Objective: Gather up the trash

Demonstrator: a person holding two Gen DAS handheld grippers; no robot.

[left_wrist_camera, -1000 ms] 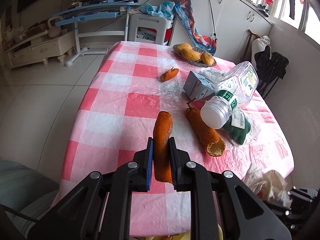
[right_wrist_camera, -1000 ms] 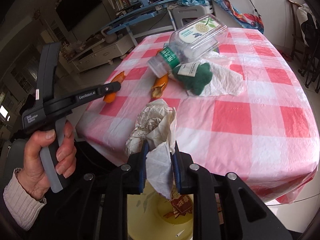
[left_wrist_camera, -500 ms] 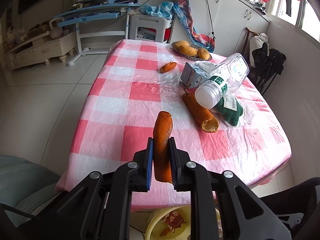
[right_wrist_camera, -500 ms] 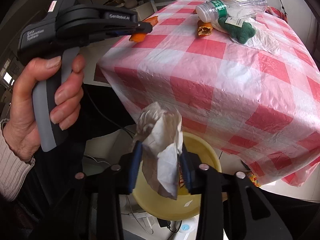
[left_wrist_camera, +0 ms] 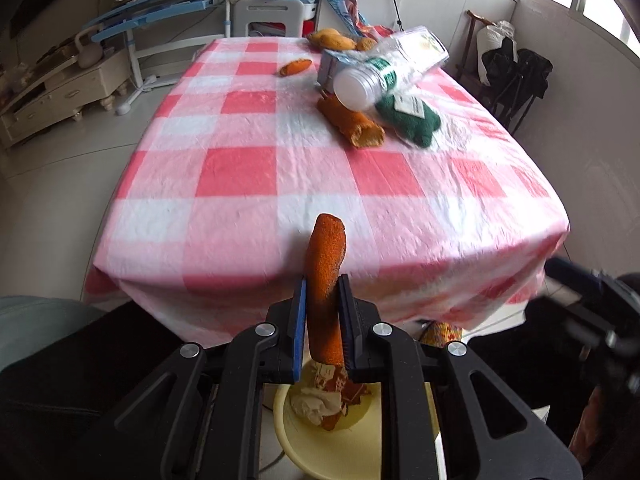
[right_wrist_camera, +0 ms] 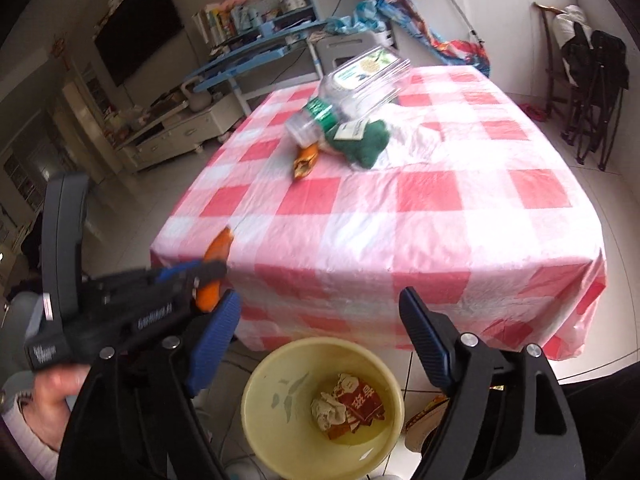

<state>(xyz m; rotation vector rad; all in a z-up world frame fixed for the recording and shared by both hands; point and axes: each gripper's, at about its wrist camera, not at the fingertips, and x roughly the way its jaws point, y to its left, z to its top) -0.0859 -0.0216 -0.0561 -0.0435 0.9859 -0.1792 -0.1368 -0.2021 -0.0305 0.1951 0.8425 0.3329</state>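
Note:
My left gripper (left_wrist_camera: 323, 292) is shut on a strip of orange peel (left_wrist_camera: 326, 256) and hangs past the table's near edge, above the yellow bin (left_wrist_camera: 296, 444). In the right wrist view that left gripper (right_wrist_camera: 212, 276), held by a hand, carries the peel (right_wrist_camera: 218, 246) at the left. My right gripper (right_wrist_camera: 320, 300) is over the bin (right_wrist_camera: 256, 380). Its jaws are opening wide and nothing is between them. A crumpled tissue (right_wrist_camera: 328, 410) lies in the bin beside a red wrapper (right_wrist_camera: 360, 400).
On the pink checked tablecloth (left_wrist_camera: 240, 168) lie a clear plastic bottle (left_wrist_camera: 384, 72), a green cloth (left_wrist_camera: 408, 118), a large orange peel (left_wrist_camera: 352, 122), a small peel (left_wrist_camera: 295, 67), a carton (left_wrist_camera: 330, 68) and a fruit basket (left_wrist_camera: 332, 38). Folded chairs stand at the right wall.
My right gripper opened and the tissue dropped from it into the bin. My left gripper drew back off the table with the peel and now hangs over the bin.

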